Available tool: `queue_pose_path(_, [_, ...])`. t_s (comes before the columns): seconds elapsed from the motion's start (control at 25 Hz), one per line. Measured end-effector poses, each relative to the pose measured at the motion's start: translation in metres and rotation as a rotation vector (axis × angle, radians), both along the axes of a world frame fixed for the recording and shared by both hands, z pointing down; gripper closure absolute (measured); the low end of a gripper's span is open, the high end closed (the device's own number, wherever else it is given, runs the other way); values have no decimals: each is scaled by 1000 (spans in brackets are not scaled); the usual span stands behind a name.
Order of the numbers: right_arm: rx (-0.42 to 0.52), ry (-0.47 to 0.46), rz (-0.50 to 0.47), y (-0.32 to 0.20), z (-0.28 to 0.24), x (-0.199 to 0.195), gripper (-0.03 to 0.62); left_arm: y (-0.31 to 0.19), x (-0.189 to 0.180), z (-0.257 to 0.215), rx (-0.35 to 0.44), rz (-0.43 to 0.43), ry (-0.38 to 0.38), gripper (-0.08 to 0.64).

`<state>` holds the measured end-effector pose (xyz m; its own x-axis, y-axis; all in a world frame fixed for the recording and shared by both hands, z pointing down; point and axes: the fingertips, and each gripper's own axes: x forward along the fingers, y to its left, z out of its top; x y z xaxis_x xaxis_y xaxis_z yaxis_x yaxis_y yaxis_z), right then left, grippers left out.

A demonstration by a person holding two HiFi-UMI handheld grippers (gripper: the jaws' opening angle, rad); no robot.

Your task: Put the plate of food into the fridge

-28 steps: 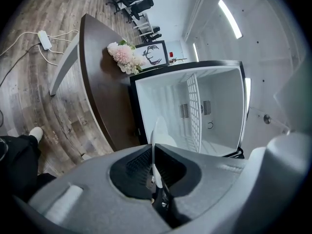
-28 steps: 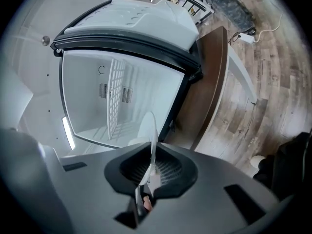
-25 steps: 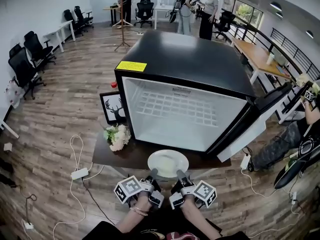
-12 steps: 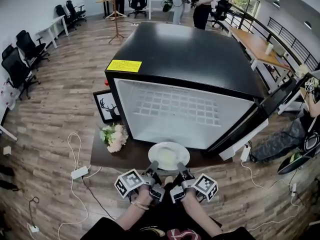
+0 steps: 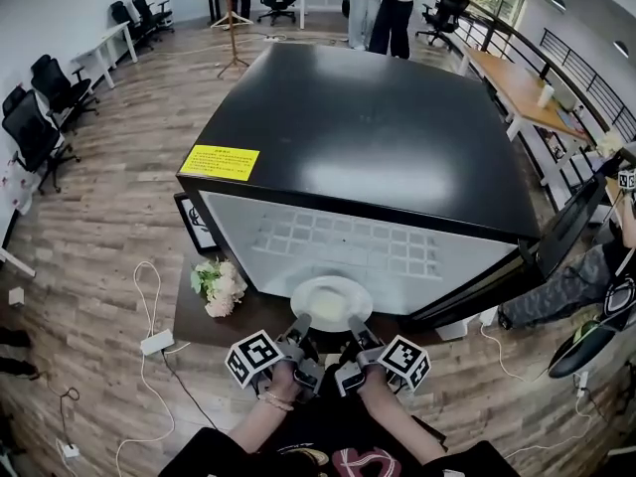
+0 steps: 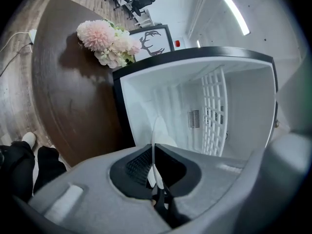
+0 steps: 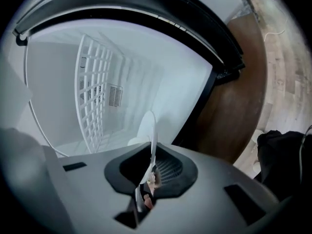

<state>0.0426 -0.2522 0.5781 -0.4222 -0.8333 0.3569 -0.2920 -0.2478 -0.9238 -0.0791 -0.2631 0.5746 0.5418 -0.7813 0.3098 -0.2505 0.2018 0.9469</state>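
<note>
Within the last second both hands have carried the plate point(image 5: 331, 301) forward, from above the front edge of the worktop point(image 5: 243, 318) to the mouth of the open fridge point(image 5: 368, 127). Now its far rim is already over the white inside of the fridge, while its near rim is still outside, above the worktop. The left gripper point(image 5: 301, 322) and the right gripper point(image 5: 356, 324) have come forward together with it, side by side, and their hold did not change. The fingers of each one are clenched on the near rim, and both gripper views show the thin white edge pinched between the pads. The plate looks level. The food on it is pale and I cannot make it out well. The door point(image 5: 561, 232) stands wide at the right and the flowers point(image 5: 219, 286) are apart at the left, so nothing seems to block the way. I judge the carrying is almost finished: what remains is to bring the plate deeper inside, put it down and let go
</note>
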Motion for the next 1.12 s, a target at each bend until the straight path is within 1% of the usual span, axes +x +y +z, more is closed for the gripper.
queue_pose_path(0.24, [-5,5,-15,-29,7,0,557,-27,0,8,2,-22,-2,541])
queue_pose_path(0.4, [-17,0,-16,-43,10,0,557,-41,-1,10,-3,-38,-28,541])
queue_pose_path(0.64, [-30,2,-14,-60,16,3,557,-56,2,15,-20,-31,-17,541])
queue_pose_path(1.12, [-56,16,-27,-84,22,8,552,-79,7,20,-46,-48,-38,541])
